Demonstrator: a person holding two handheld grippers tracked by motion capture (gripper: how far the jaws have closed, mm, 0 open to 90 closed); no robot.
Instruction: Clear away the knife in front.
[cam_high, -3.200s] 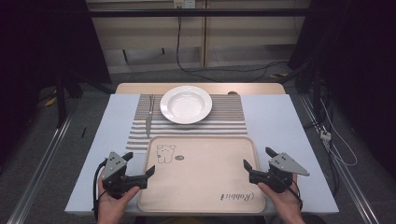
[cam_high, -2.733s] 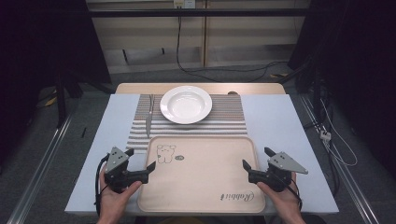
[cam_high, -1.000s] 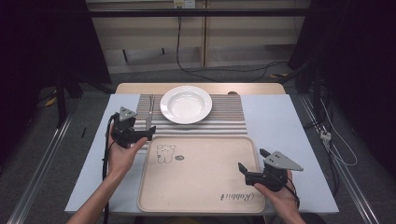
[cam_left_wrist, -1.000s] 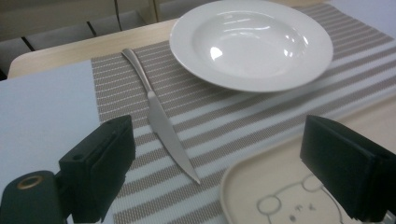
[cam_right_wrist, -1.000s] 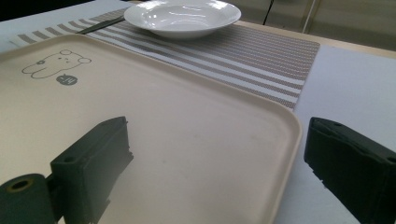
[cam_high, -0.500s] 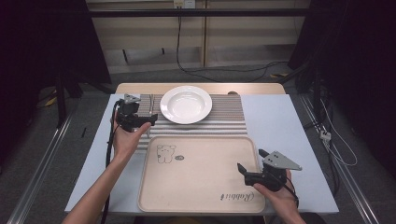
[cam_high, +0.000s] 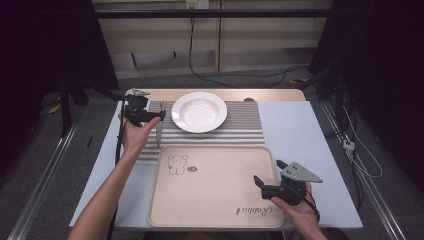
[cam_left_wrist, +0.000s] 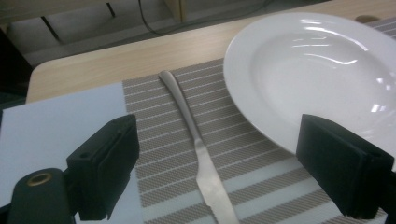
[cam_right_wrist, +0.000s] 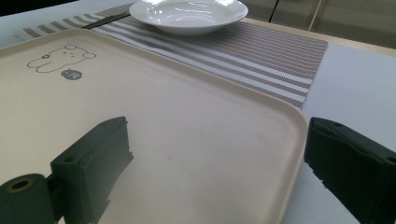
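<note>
Beige plastic tray (cam_high: 215, 185) with bear drawing, near edge of pale blue table cover (cam_high: 300, 130). Striped placemat (cam_high: 240, 125) behind tray, touching or slightly under its far rim. White plate (cam_high: 199, 111) on placemat, empty. Metal knife (cam_high: 159, 127) just left of plate, lying on mat, apart from plate rim; handle toward far edge, serrated blade toward tray. Wooden tabletop strip (cam_high: 260, 95) along far edge.

Left gripper (cam_high: 152, 116) at far left of mat, held by left hand (cam_high: 134, 136), forearm stretched across table. Jaws spread wide, straddling knife (cam_left_wrist: 201, 158) from above in left gripper view, nothing pinched; contact with mat unclear. Plate (cam_left_wrist: 322, 74) beside right jaw there.

Right gripper (cam_high: 267, 179) over tray's near right corner, right hand (cam_high: 295, 207) behind it. Jaws spread wide, one over tray surface (cam_right_wrist: 187, 140), other outside tray rim over table cover (cam_right_wrist: 350, 84); nothing pinched.
</note>
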